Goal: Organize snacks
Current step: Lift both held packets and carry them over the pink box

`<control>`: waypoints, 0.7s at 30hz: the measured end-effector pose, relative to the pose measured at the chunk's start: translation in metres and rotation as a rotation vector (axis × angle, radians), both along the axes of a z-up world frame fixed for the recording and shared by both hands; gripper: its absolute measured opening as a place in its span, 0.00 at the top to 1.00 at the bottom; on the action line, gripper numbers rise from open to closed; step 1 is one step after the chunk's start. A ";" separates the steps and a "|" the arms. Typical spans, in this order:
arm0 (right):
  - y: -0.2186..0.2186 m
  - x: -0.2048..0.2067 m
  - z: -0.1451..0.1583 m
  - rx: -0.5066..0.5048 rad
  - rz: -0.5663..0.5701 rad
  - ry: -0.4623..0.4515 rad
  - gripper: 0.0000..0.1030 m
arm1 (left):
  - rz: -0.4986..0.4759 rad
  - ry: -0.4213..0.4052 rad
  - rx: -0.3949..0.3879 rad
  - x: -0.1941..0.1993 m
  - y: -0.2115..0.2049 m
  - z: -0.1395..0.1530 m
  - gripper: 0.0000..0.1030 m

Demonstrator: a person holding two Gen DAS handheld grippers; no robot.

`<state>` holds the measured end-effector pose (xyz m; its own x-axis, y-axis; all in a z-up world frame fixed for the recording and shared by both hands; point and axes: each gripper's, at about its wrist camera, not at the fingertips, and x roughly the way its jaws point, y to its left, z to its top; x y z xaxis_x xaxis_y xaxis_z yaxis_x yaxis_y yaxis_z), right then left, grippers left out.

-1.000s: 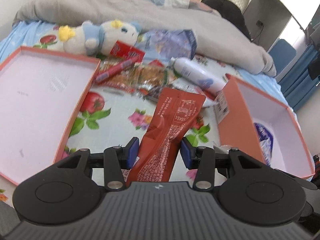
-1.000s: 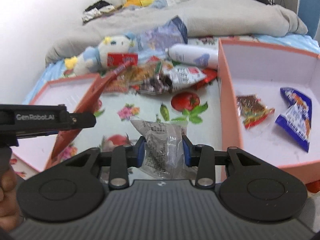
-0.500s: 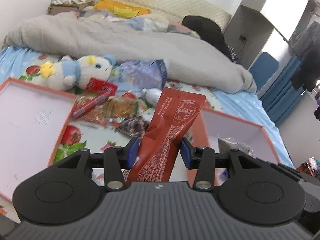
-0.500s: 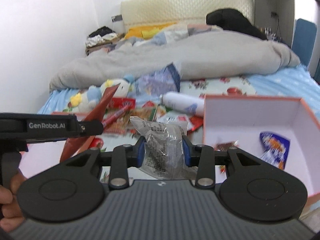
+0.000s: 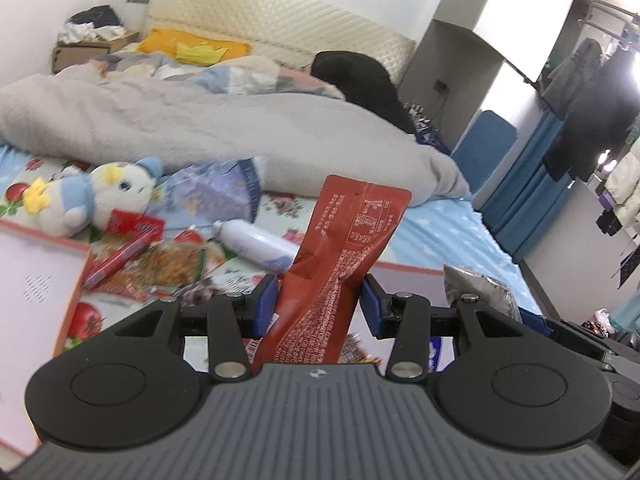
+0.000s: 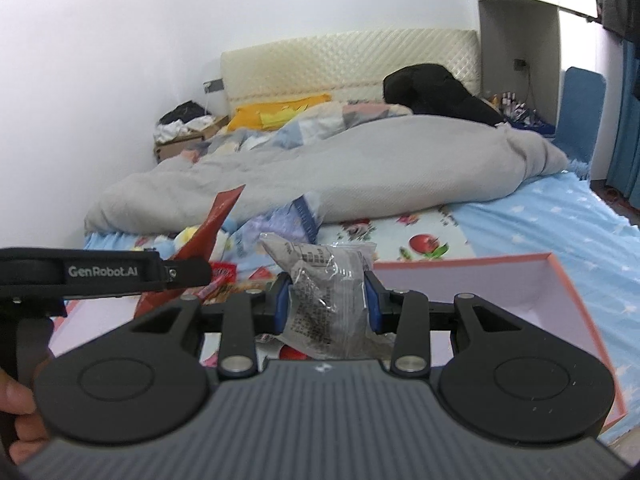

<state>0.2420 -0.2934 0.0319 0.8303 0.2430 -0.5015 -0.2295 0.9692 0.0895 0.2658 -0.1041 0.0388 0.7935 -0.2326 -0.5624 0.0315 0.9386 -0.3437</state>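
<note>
My left gripper (image 5: 319, 305) is shut on a long red snack pouch (image 5: 344, 256) that stands upright between its blue pads, high above the bed. My right gripper (image 6: 326, 300) is shut on a clear packet of dark snacks (image 6: 324, 292). That packet (image 5: 478, 288) also shows at the right of the left wrist view. The red pouch (image 6: 208, 240) and the left gripper's side show at the left of the right wrist view. A heap of loose snacks (image 5: 160, 260) lies on the sheet between two orange boxes with white insides (image 5: 44, 280) (image 6: 560, 300).
A plush toy (image 5: 92, 196), a white bottle (image 5: 256, 242) and a blue-purple bag (image 5: 208, 196) lie by the heap. A grey duvet (image 5: 180, 128) covers the far half of the bed. A hand (image 6: 16, 412) holds the left gripper's handle.
Both grippers have risen with their snacks and tilted up, so the boxes and heap sank lower in view and more of the room shows. Neither grip has changed.
</note>
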 end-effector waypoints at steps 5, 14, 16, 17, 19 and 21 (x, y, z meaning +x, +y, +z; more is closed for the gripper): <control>-0.025 0.014 0.010 -0.003 -0.018 -0.027 0.61 | -0.034 -0.016 -0.024 0.019 -0.026 0.009 0.51; -0.072 0.044 -0.017 -0.018 -0.091 0.040 0.61 | -0.107 0.047 -0.004 0.067 -0.082 -0.020 0.51; -0.083 0.050 -0.030 -0.016 -0.110 0.076 0.61 | -0.126 0.073 0.008 0.076 -0.095 -0.032 0.51; -0.087 0.052 -0.035 -0.015 -0.116 0.091 0.61 | -0.138 0.083 0.013 0.078 -0.101 -0.037 0.51; -0.097 0.055 -0.048 -0.007 -0.131 0.125 0.61 | -0.166 0.106 0.020 0.085 -0.113 -0.050 0.51; -0.106 0.058 -0.061 0.000 -0.143 0.159 0.61 | -0.182 0.132 0.034 0.090 -0.124 -0.065 0.51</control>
